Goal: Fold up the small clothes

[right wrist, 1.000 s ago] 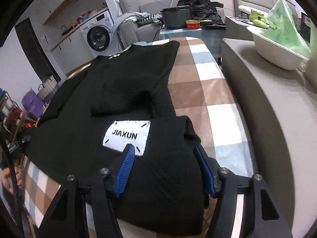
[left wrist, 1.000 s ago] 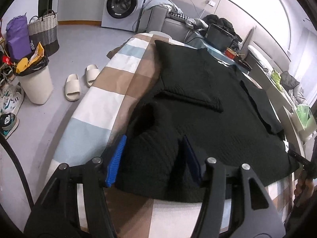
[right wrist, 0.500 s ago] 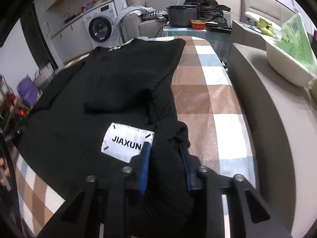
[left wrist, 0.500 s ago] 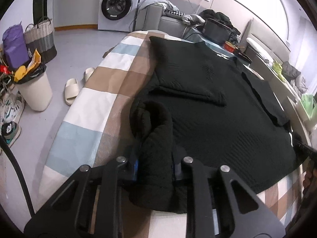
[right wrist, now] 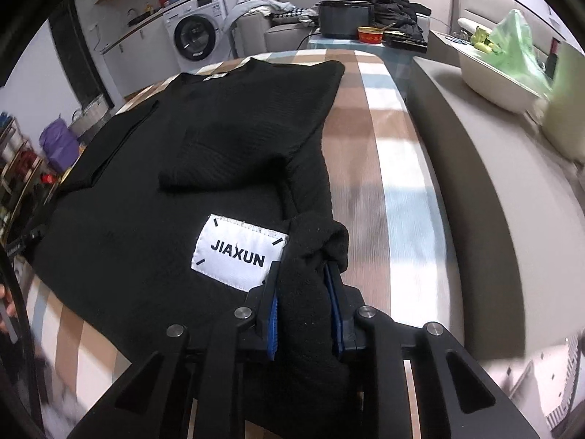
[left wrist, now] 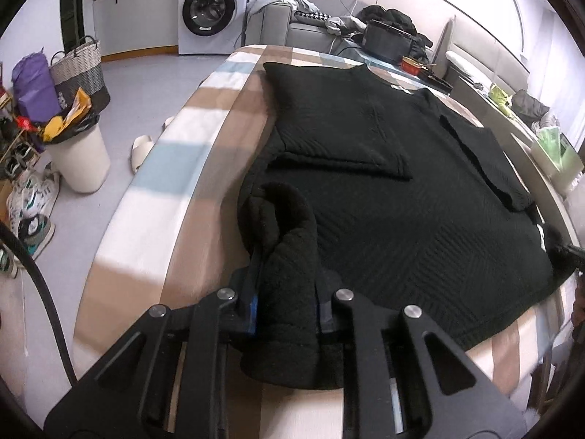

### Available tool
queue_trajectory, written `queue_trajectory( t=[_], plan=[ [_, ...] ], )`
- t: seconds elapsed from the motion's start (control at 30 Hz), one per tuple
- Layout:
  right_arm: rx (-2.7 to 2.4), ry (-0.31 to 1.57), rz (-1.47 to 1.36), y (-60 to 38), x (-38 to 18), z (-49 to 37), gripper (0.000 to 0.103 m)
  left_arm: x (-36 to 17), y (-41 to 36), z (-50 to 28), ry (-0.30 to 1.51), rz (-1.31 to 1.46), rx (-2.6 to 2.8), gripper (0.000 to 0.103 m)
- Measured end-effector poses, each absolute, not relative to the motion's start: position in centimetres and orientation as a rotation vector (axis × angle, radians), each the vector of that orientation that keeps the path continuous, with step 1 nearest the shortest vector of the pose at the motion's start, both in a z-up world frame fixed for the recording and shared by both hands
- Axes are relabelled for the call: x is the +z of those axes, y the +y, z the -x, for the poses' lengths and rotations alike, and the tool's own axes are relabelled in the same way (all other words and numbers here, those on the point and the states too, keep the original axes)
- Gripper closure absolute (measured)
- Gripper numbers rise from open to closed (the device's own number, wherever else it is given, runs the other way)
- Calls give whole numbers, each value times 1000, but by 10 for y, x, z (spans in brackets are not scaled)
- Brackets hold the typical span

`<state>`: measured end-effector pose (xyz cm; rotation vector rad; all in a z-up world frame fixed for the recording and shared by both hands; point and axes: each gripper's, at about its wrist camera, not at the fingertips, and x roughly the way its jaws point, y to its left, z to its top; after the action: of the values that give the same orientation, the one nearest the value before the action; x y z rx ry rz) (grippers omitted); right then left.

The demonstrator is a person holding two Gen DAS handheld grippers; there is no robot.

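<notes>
Two hand-held grippers each clench a bunched fold at the near hem of a black quilted-knit sweater (left wrist: 384,197). Left hand-held gripper (left wrist: 287,292): blue-padded jaws, just closed, pinch the hem corner at the sweater's left side, near the left edge of the surface. Right hand-held gripper (right wrist: 305,307): jaws, likewise just closed, pinch the hem corner at the right side, just beside a white rectangular sewn label (right wrist: 239,252) reading "JIAXUN". The sweater lies spread flat on a surface covered by a checked cloth of brown, white and pale-blue squares (left wrist: 172,183), hem at the near edge and neckline toward the far edge; both sleeves are folded inward across the body. Whether the covered surface is a bed or a table cannot be told.

On the floor to the left: white sneakers (left wrist: 33,197), a cream cylindrical waste bin with a black liner (left wrist: 82,157), pale slippers (left wrist: 140,150), a woven grey-and-white basket (left wrist: 78,69). Beyond the far edge: a red round bowl (right wrist: 370,34), a dark rectangular pot (right wrist: 345,18), a grey sofa with heaped clothing (left wrist: 292,29), and a white front-loading washing machine (left wrist: 208,11).
</notes>
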<state>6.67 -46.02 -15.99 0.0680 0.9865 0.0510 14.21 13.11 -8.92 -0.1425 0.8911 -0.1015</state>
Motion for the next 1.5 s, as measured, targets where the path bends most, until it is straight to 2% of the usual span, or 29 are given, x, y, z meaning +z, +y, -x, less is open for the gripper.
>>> queue_trajectory(
  t=[0.57, 0.77, 0.97, 1.23, 1.4, 1.47, 1.5],
  plan=[
    [128, 951, -192, -505, -131, -9, 75, -58, 155, -84, 864, 228, -95, 82],
    [166, 984, -171, -493, -138, 1, 74, -48, 150, -71, 865, 206, -79, 81],
    [277, 938, -146, -472, -127, 21, 74, -34, 134, -57, 855, 129, -109, 81],
    [278, 1008, -252, -481, -151, 12, 74, -52, 133, -61, 917, 168, -130, 81],
    [300, 972, -323, -488, -149, 8, 67, -58, 138, -66, 907, 223, -139, 81],
    [294, 958, -336, -488, -150, 5, 67, -58, 138, -66, 895, 223, -143, 84],
    [285, 946, -336, -488, -151, 4, 69, -58, 137, -67, 891, 220, -143, 89]
  ],
)
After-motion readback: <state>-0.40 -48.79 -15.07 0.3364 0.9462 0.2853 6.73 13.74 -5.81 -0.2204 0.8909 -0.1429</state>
